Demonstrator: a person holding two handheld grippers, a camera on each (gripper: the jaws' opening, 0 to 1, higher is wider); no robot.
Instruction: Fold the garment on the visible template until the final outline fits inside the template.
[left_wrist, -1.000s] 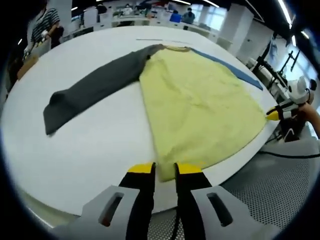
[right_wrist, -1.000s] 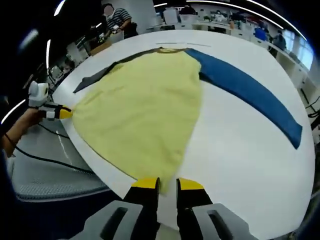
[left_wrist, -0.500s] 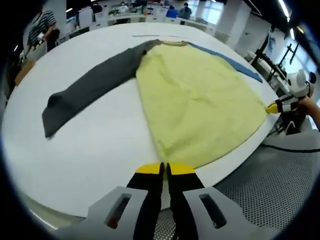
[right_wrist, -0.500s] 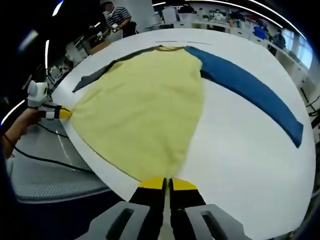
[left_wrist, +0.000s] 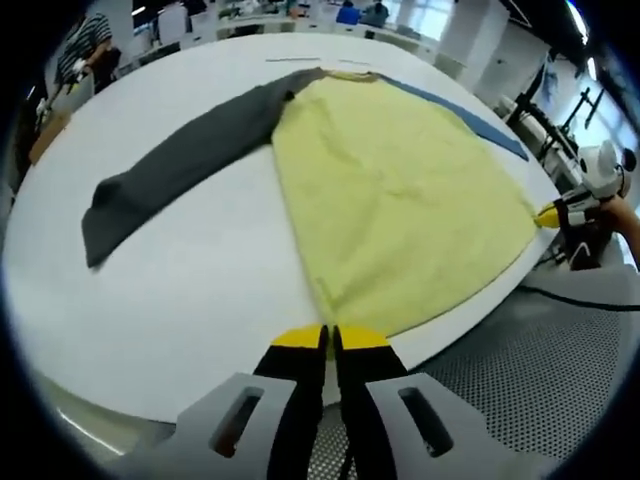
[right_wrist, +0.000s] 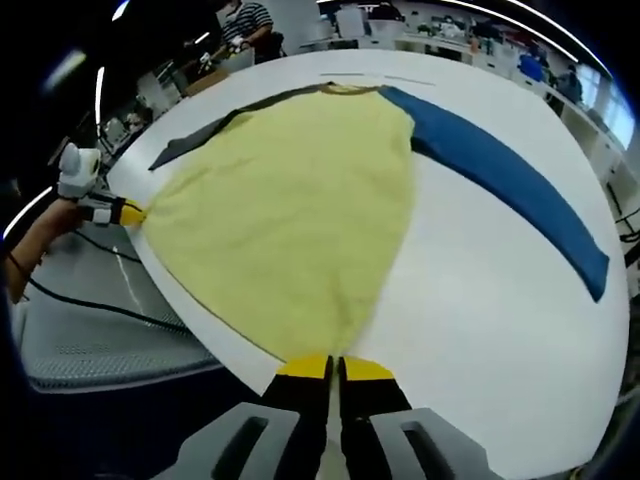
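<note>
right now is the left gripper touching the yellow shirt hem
Touching. In the left gripper view the left gripper is shut right on the hem corner of the yellow shirt, no gap.

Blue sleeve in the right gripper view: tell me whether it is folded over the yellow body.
No, the long blue fabric sleeve lies stretched out flat on the white table, beside the yellow garment body.
</note>
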